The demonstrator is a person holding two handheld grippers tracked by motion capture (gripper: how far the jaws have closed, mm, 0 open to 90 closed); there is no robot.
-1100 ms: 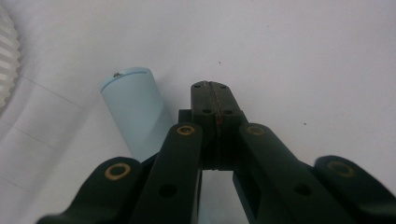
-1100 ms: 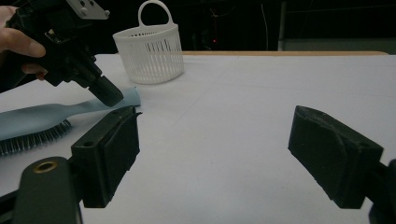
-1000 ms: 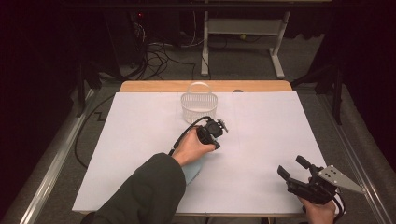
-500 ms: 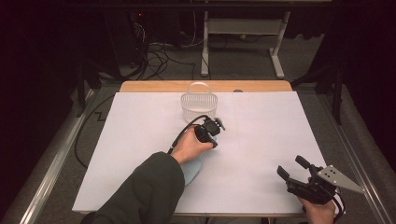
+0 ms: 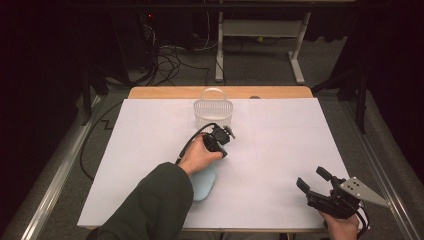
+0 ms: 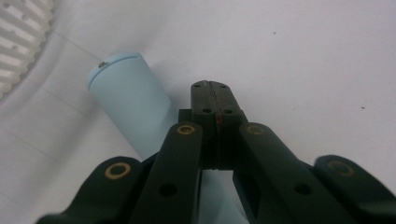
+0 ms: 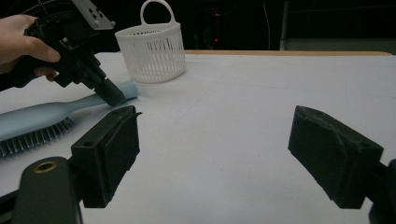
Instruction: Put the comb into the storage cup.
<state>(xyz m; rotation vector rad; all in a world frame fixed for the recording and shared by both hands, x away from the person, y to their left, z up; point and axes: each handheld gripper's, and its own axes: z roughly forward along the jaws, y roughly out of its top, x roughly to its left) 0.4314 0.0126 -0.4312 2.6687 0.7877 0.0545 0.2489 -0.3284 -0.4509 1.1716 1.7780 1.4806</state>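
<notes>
A light blue hairbrush (image 5: 202, 182) lies bristles down on the white table sheet (image 5: 280, 130), its head partly under the person's left sleeve. My left gripper (image 5: 221, 145) points down beside the brush handle (image 6: 126, 98), near the handle's end. Its jaws stand together with nothing between them; the handle runs to their left and beneath them in the left gripper view. From the right gripper view, the left gripper (image 7: 112, 98) tip rests at the brush (image 7: 42, 116) handle. My right gripper (image 5: 311, 178) sits at the front right, open and empty (image 7: 215, 154).
A white slatted basket (image 5: 213, 111) with a hoop handle stands just beyond the left gripper, also seen as the basket (image 7: 152, 51) and its rim (image 6: 18, 42). A wooden table edge runs along the back. Cables and a desk frame lie on the floor behind.
The left gripper has edged slightly to the left over the brush handle. The right gripper has stayed still.
</notes>
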